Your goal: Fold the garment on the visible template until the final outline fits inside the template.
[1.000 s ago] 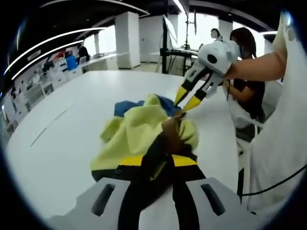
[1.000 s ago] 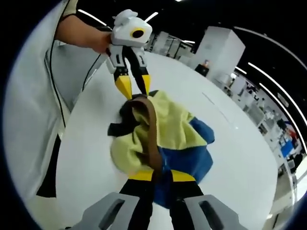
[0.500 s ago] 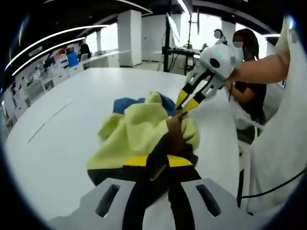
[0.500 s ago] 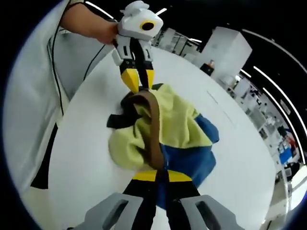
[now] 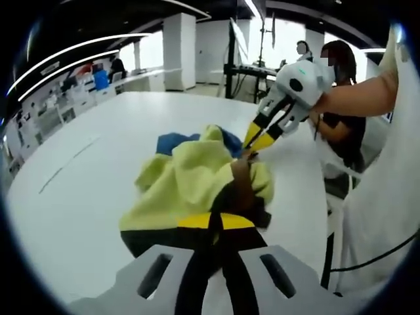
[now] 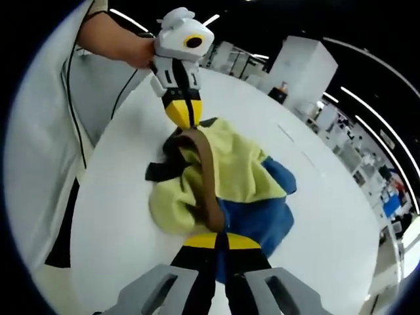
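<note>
White table (image 5: 98,170) bearing bunched garment (image 5: 190,177). Both grippers, left (image 6: 182,113) and right (image 5: 257,140), pinching its brown band at opposite ends. Likely lifting to spread; next needing flat laying. Template unseen.

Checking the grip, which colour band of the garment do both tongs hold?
The brown band, running from the left tongs to the right tongs; yellow and blue panels lie loose.

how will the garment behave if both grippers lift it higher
Likely floppy: the garment is bunched in soft folds between the left gripper and right gripper. It would probably sag in the middle. The brown band looks firmer.
</note>
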Motion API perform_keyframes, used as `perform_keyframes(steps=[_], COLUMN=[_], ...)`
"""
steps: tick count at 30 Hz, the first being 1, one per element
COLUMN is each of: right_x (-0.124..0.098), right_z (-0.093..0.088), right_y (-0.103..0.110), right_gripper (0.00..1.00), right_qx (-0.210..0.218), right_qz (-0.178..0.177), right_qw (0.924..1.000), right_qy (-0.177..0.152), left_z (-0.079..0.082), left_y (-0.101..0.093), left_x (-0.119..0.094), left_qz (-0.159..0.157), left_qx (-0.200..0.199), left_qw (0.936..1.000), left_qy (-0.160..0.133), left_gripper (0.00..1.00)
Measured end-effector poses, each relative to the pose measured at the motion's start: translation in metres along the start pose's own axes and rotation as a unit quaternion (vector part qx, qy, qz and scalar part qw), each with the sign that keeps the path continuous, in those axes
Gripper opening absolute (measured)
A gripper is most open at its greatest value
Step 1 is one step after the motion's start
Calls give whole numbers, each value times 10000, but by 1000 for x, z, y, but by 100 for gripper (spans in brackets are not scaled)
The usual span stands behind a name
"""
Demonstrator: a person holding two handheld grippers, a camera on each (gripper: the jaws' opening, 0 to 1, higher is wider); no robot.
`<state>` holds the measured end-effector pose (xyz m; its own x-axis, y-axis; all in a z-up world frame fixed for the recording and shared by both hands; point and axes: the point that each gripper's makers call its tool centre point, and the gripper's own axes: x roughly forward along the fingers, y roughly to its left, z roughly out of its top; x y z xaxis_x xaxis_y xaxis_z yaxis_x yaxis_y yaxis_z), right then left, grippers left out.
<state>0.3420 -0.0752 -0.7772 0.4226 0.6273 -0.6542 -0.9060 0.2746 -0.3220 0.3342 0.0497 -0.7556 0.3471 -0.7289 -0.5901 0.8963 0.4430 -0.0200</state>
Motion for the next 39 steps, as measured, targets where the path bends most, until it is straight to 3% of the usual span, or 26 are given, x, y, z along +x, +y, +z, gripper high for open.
perform_keyframes(steps=[13, 24, 28, 39], right_x=[-22, -36, -38, -45], right_z=[24, 56, 63, 84], right_y=[-18, -43, -53, -86], right_gripper=[0, 0, 0, 0], right_qx=[379, 338, 360, 500], right_qz=[-341, -602, -667, -849], right_qw=[9976, 9946, 9935, 9897], right_qy=[-463, -773, -851, -1035], left_z=[16, 50, 56, 93], left_y=[11, 31, 40, 73], left_x=[-24, -44, -47, -60], left_qz=[258, 635, 725, 974], left_qx=[46, 112, 163, 449], left_qw=[9993, 9956, 9947, 9908], left_qy=[-256, -683, -705, -829], left_gripper=[0, 0, 0, 0])
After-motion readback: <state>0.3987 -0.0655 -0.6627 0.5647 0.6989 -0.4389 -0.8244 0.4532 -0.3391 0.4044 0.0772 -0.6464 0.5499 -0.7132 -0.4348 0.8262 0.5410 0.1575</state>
